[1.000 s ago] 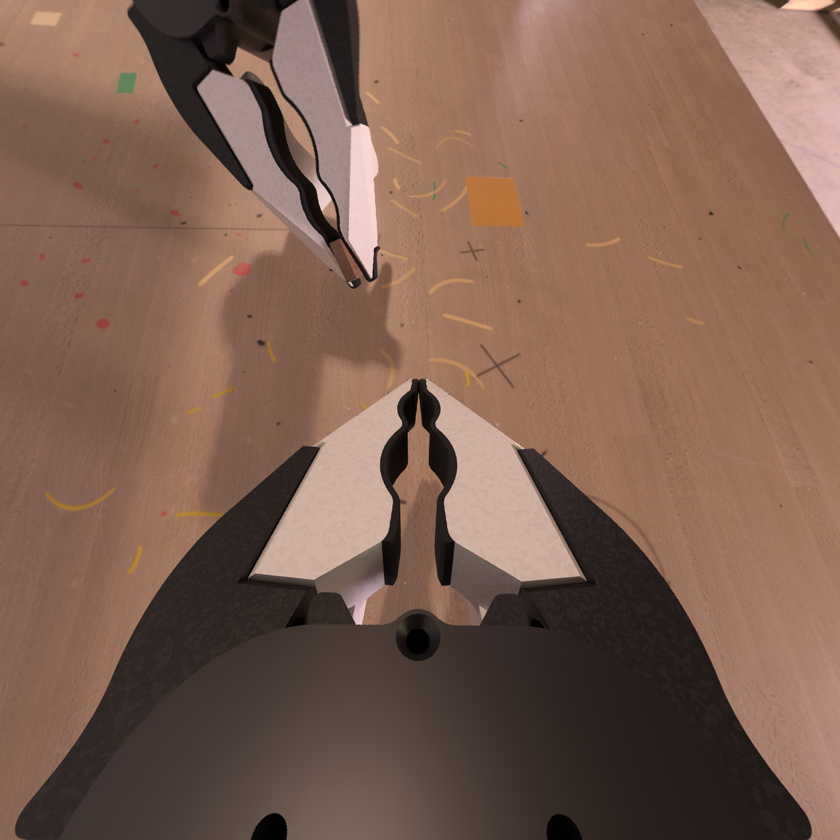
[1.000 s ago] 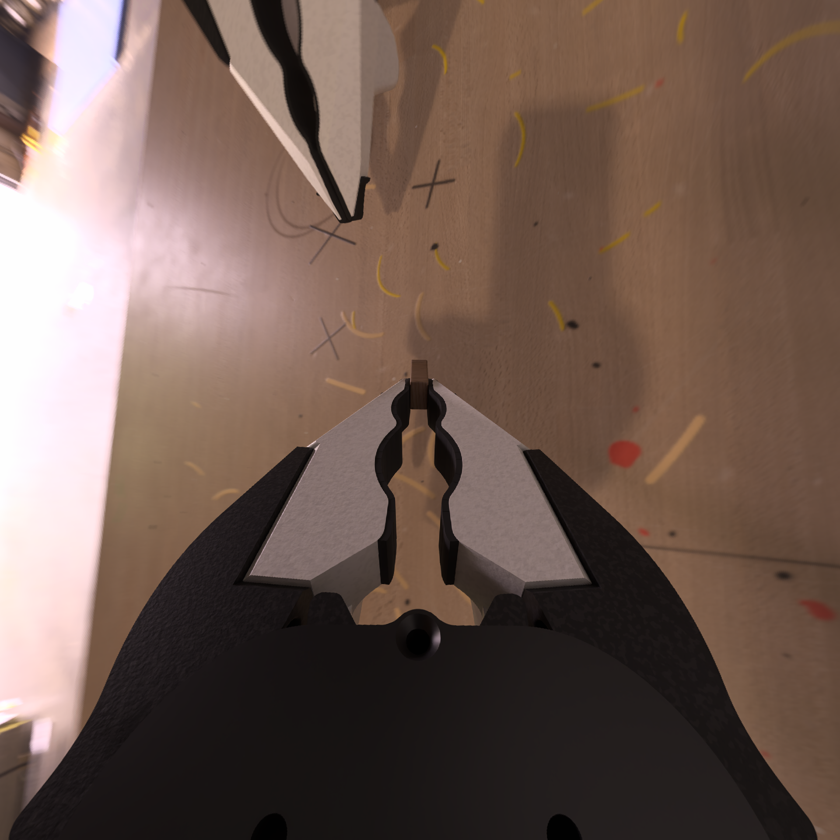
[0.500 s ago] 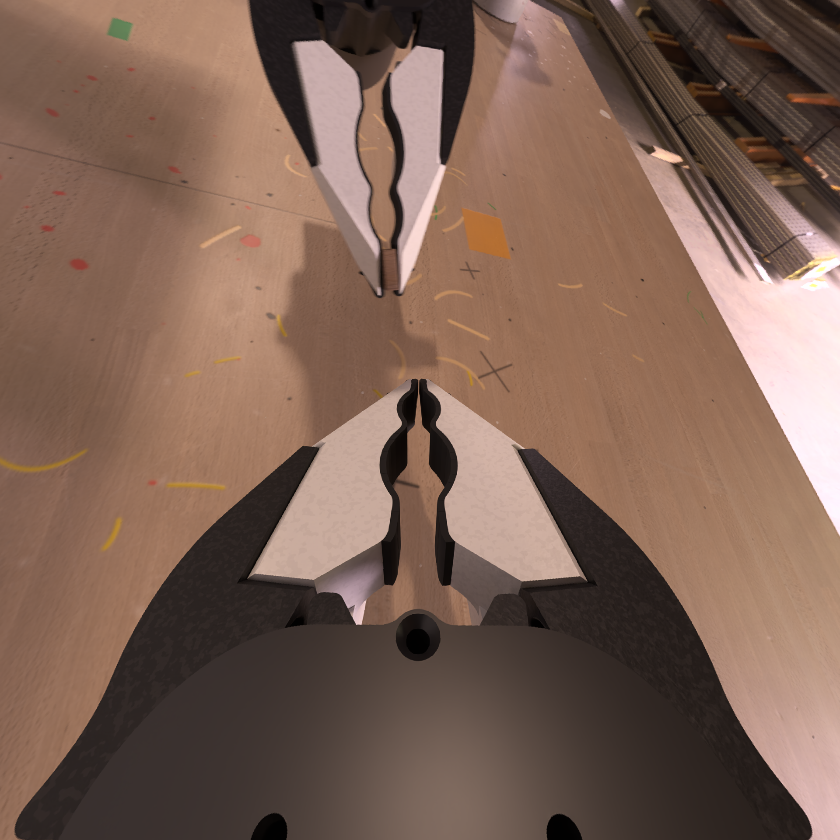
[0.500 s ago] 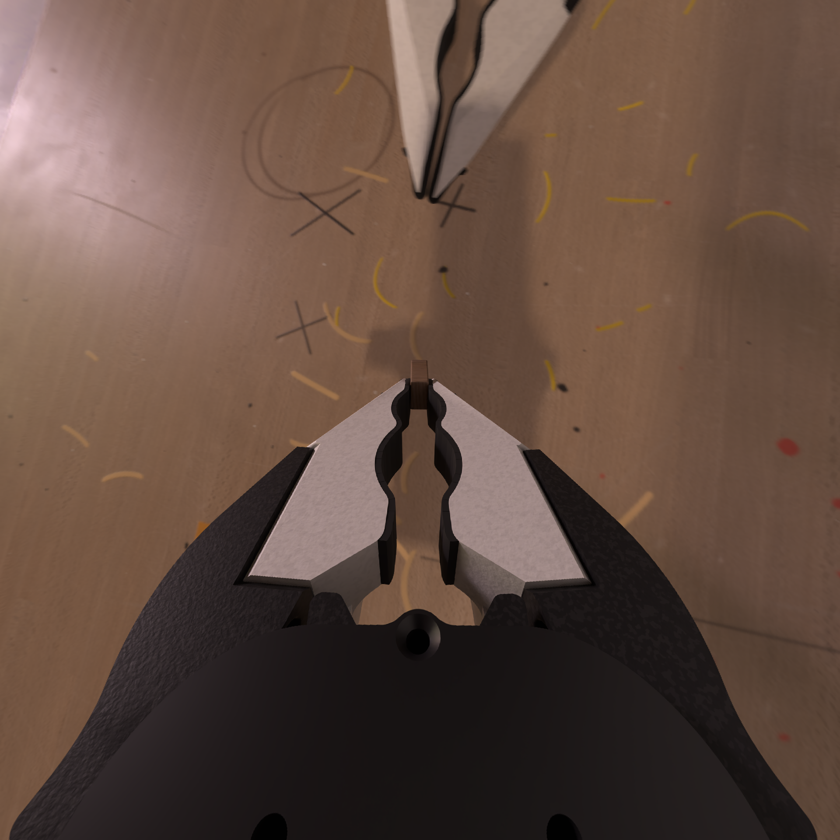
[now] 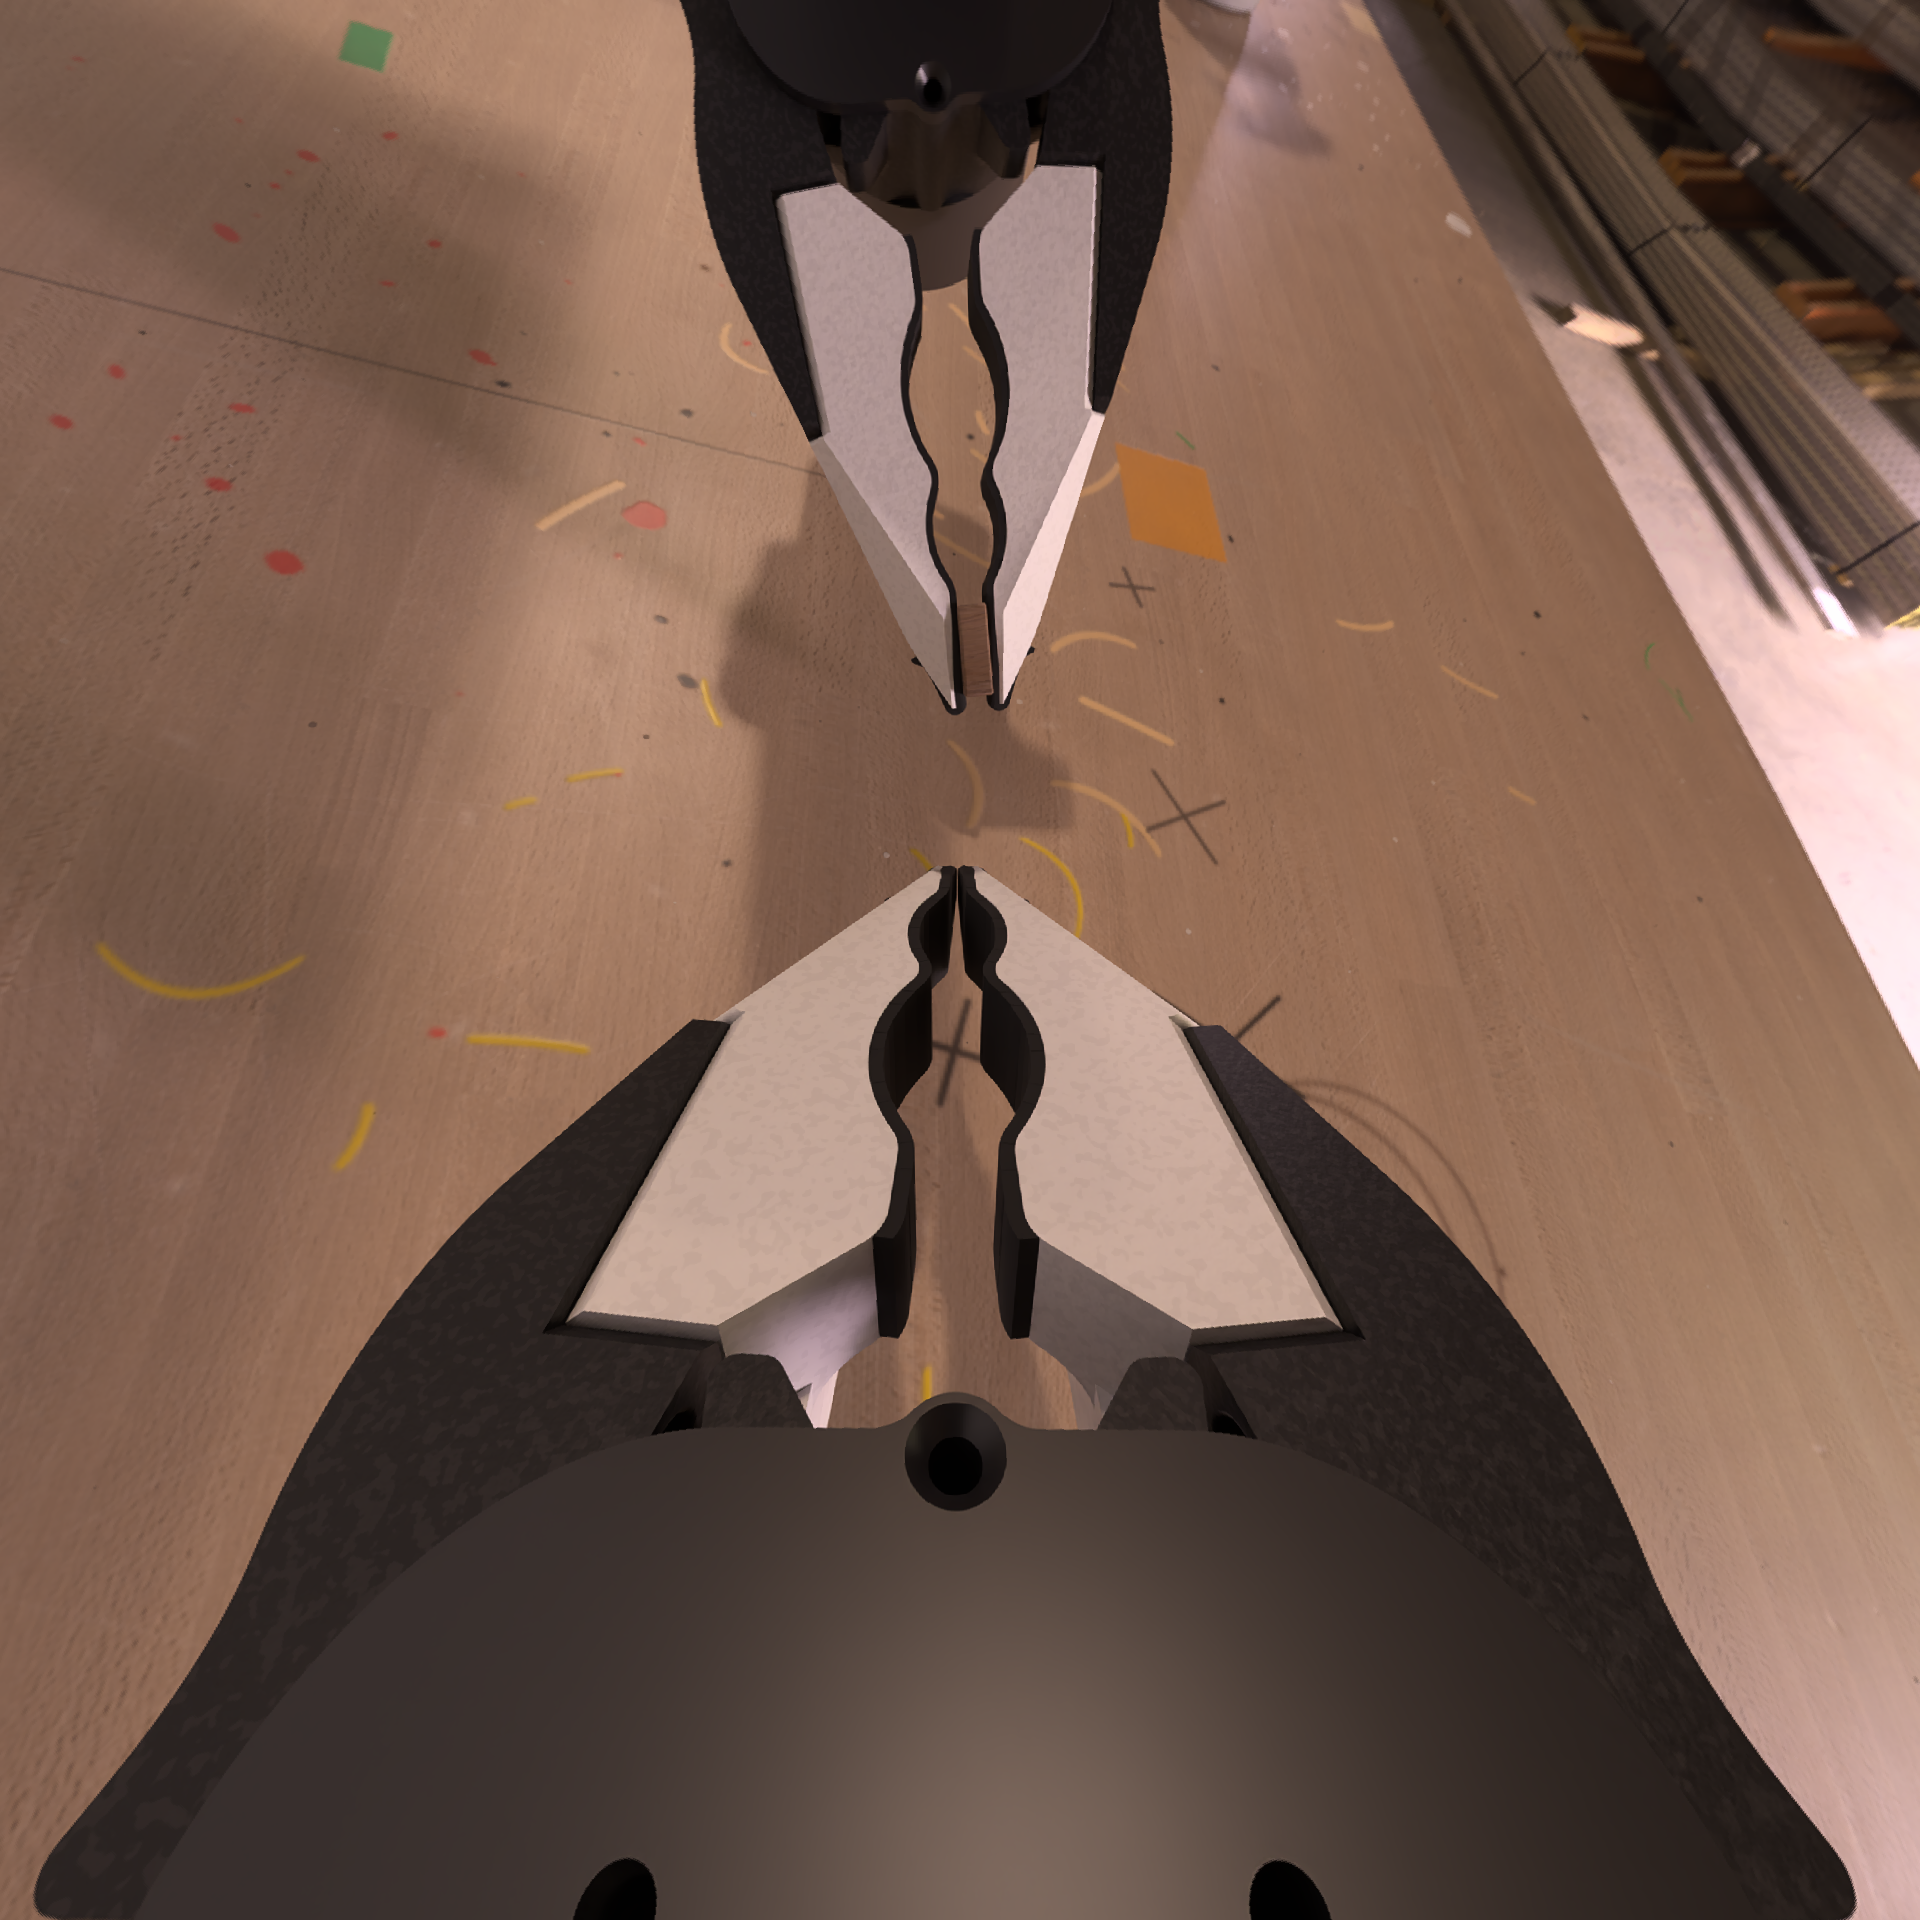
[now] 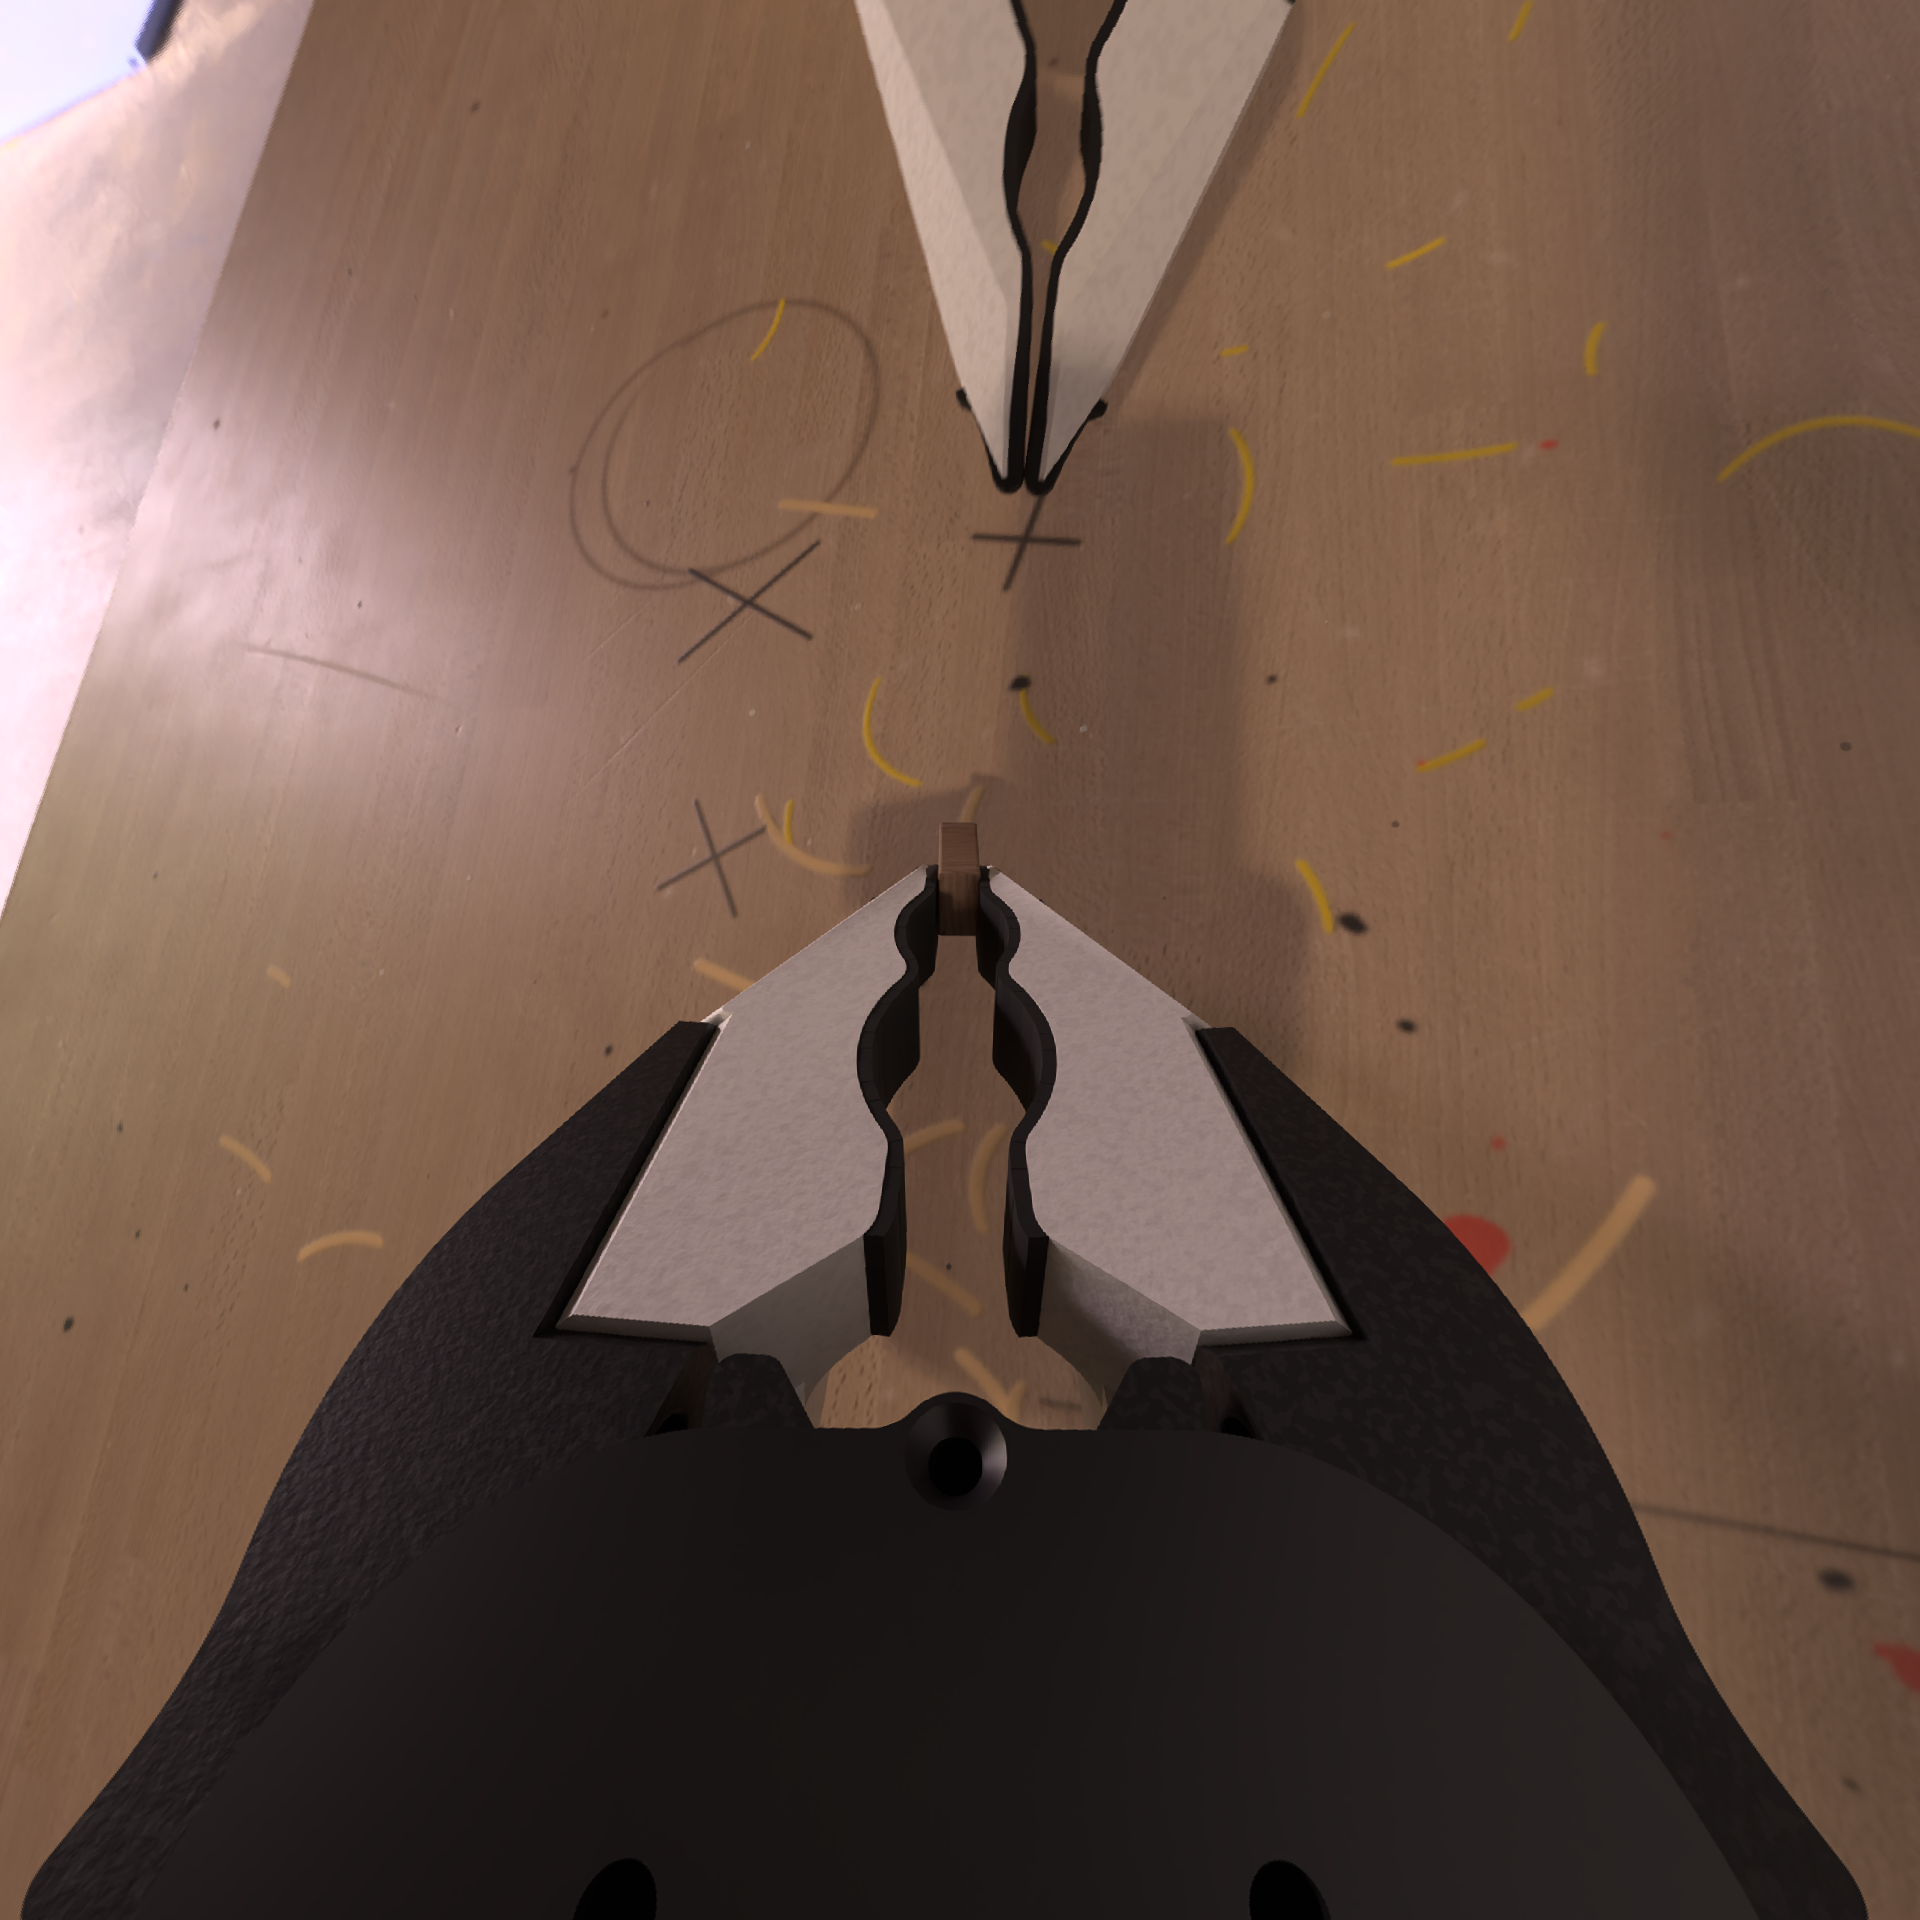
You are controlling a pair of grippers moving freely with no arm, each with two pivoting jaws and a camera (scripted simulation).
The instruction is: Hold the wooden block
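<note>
A small brown wooden block is pinched between the tips of my right gripper, held above the wooden tabletop. In the left wrist view the same block shows between the right gripper's tips, which point toward me from straight ahead. My left gripper is shut and empty, its tips facing the right gripper's across a short gap. In the right wrist view the left gripper hangs ahead with its tips together.
The tabletop carries pencil crosses, a pencilled oval, yellow shavings and red paint spots. An orange patch and a green patch lie on it. The table's edge runs along the right, with stacked stock beyond.
The two grippers have turned to face each other tip to tip and lined up on one axis. The right gripper keeps hold of the block; the left stays shut.
</note>
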